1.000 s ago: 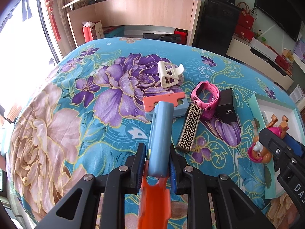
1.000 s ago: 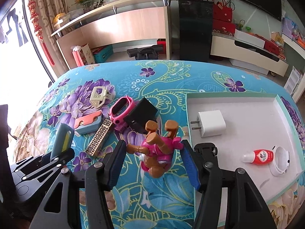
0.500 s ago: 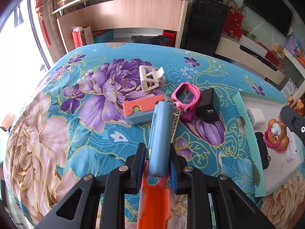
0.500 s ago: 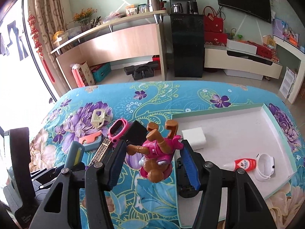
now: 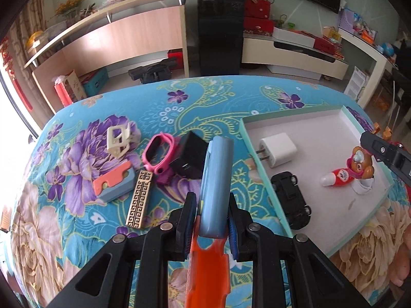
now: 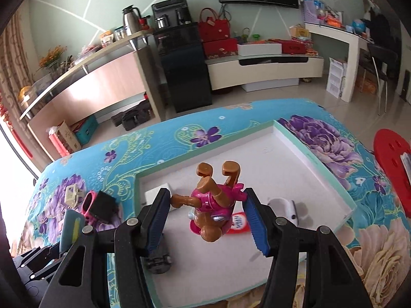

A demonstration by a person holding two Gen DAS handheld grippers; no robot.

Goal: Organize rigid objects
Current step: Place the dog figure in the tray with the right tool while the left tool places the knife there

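My left gripper [image 5: 211, 214] is shut on a long blue and orange utility knife [image 5: 215, 184], held above the floral cloth just left of the white tray [image 5: 331, 125]. My right gripper [image 6: 208, 217] is shut on a brown and pink toy dog [image 6: 212, 202], held upside down over the tray [image 6: 303, 151]; the dog also shows in the left wrist view [image 5: 359, 163]. In the tray lie a white charger [image 5: 277, 148], a black toy car [image 5: 291, 201] and a small red and white bottle [image 5: 336, 177].
On the cloth left of the tray lie a pink watch [image 5: 159, 152], a black adapter [image 5: 188, 159], a gold patterned bar [image 5: 140, 201], a blue and orange box cutter [image 5: 114, 182] and a cream plastic clip [image 5: 119, 140]. A red stool [image 6: 393, 164] stands at the right.
Both grippers have moved right. The right one has carried the toy dog from over the cloth to over the tray. The left one, still holding the knife, is now close to the tray's left edge.
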